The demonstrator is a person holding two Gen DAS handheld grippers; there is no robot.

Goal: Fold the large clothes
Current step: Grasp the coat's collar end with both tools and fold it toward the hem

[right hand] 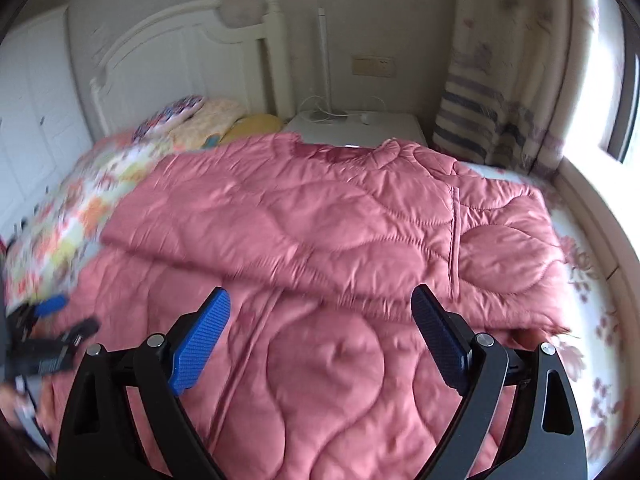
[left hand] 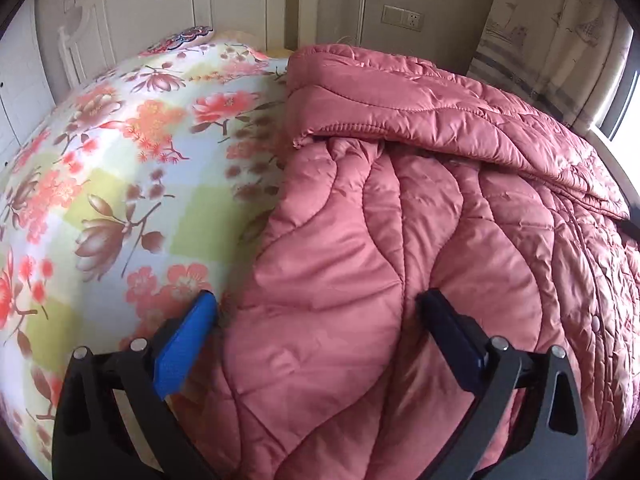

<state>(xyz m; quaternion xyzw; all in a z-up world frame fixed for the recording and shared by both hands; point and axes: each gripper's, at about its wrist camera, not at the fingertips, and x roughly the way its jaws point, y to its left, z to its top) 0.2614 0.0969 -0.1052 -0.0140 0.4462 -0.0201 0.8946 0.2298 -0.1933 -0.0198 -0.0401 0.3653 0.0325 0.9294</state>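
Blue ribbed pads line both fingers of the left tool (left hand: 316,308), which stands wide open with nothing gripped; its left finger (left hand: 188,340) is over the flowered bedsheet (left hand: 120,168) and its right finger over the pink quilted coat (left hand: 360,240), right at the coat's edge. The right tool (right hand: 320,304) is also spread wide and holds nothing, poised over the middle of the same coat (right hand: 320,220).

That coat lies spread on the bed, with one part folded across its upper half so a thick edge runs across the cloth ahead of both tools. From the right wrist view, the left tool (right hand: 60,320) shows blurred at the coat's left edge. Beyond the coat are pillows (right hand: 216,120), a white headboard (right hand: 192,48), a white nightstand (right hand: 360,124) and a striped curtain (right hand: 480,120) by the window.
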